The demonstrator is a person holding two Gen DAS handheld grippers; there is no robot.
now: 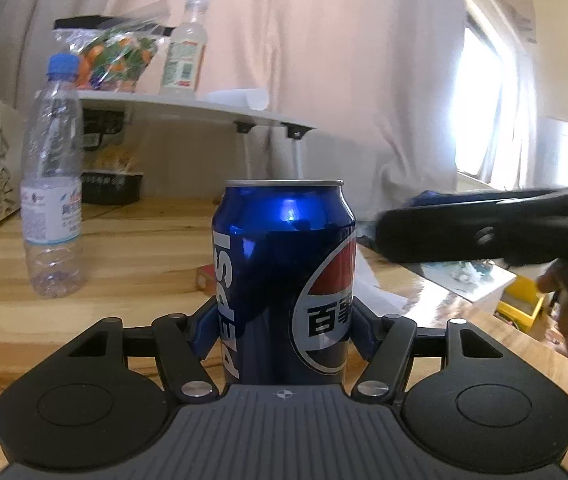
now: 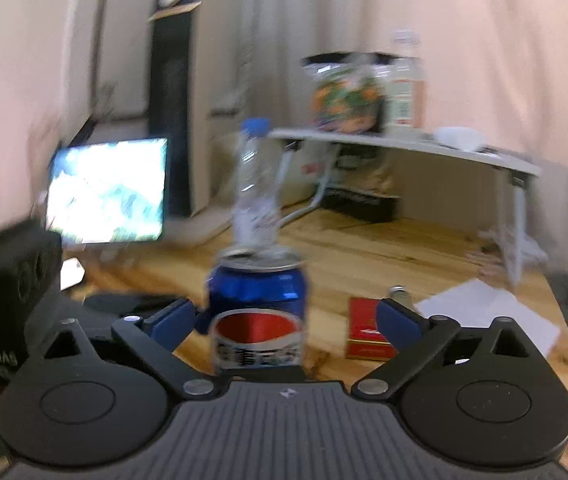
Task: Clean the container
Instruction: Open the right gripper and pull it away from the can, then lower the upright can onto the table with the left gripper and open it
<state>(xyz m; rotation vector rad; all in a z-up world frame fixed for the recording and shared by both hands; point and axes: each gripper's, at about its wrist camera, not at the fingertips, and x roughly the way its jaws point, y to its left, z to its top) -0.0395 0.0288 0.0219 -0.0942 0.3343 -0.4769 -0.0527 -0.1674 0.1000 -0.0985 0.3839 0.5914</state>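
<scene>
Gripping the blue Pepsi can [image 1: 284,280] upright on the wooden table [image 1: 124,240], we are clamping the left gripper [image 1: 282,320]; the right gripper [image 2: 286,320] is gaping wide, empty.

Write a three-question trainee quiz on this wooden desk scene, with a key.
1. True or false: the left gripper is shut on the blue Pepsi aluminium can.
2. The right gripper jaws are: A shut, B open.
3. What colour is the cap on the clear plastic water bottle?

Key: 1 true; 2 B; 3 blue.
</scene>
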